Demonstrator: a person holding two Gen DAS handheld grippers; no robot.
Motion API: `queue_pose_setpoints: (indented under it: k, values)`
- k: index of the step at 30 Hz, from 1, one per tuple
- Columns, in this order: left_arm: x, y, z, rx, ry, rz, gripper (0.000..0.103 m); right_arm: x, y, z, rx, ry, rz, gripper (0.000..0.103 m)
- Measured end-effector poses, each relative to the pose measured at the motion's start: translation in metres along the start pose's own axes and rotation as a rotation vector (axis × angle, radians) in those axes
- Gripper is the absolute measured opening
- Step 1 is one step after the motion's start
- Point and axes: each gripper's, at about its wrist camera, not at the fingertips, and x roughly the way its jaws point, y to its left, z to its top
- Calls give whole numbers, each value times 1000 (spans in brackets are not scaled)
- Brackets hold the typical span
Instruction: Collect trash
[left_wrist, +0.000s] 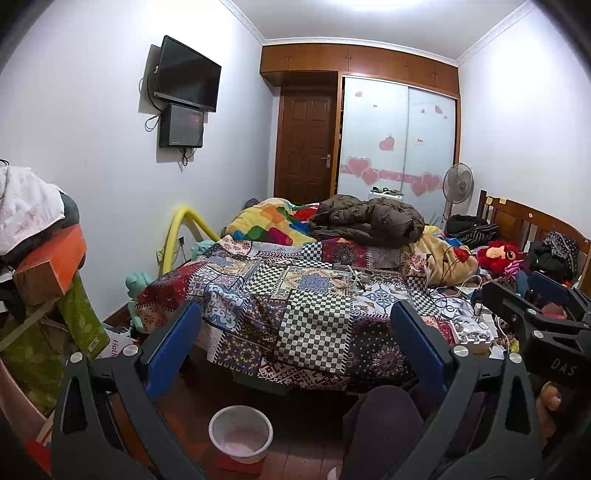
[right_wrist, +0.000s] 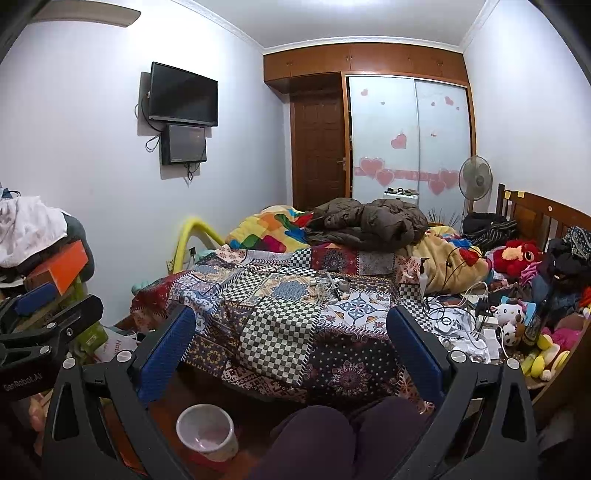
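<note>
**Both grippers held wide over the bin, trash still out on the bed**

While the person sits low at the foot of the bed, dark-trousered knees poking up between the tools, both grippers hang spread and empty. The left gripper has its blue pads far apart with nothing between them; the right gripper is just as wide and carries nothing. In the left wrist view the right tool's black frame juts in at the right edge, a thumb visible below it.

Nearest on the floor stands a small white bin, pinkish inside, on dark red boards just beside the knees and below the left gripper's left finger. It looks empty, though its bottom is dim.

Beyond the fingers lies the patchwork bedspread, draped over the bed's near corner. Mid-bed on it sits a little heap of pale scraps and cords, well apart from either gripper; what each piece is I cannot tell. To the right, white cables and a power strip tangle beside plush toys.

Farther back a brown puffer jacket lies crumpled on a bright quilt. Against the far wall stand a wooden door, a sliding wardrobe with pink hearts and a pedestal fan. A television hangs on the left wall.
</note>
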Motion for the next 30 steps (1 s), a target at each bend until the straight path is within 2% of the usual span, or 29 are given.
queue_pose_setpoints:
  k: [30]
  values:
    - [-4,-3,1,10,-8,-15,103,-4,-2,1,-7,-22,-18,103]
